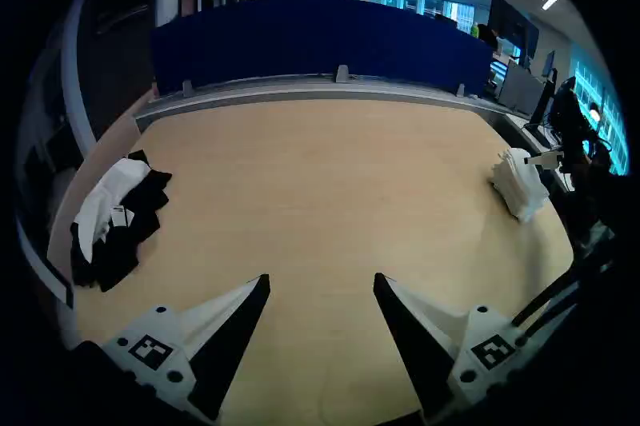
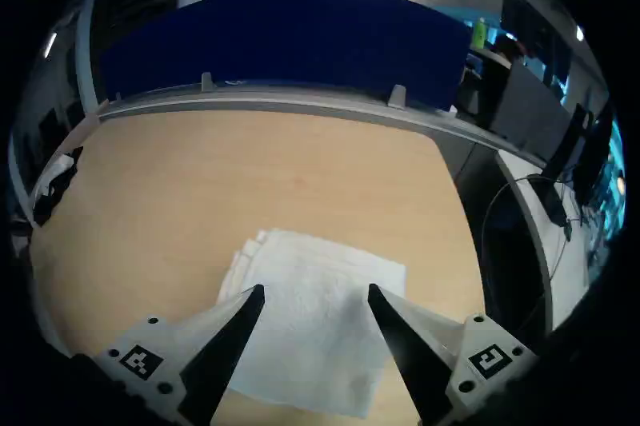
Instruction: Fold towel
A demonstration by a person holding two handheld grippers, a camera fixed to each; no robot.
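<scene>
With the left tool (image 1: 320, 278) and right tool (image 2: 314, 290) both spread empty, a deep right-hand pinch could drag several layers off the towel stack (image 2: 320, 346).

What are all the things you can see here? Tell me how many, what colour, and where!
table: one, light wood, spreads under both tools
towel stack: one, white, folded, on the table just beyond the right tool's fingers
cloth pile: one, black and white, crumpled, at the table's left edge
partition: one, dark blue, upright along the table's far edge
monitors: at least two, dark, past the table's right end
left tool: one, white with black fingers, open, over bare table
right tool: one, white with black fingers, open, over the towel stack
</scene>
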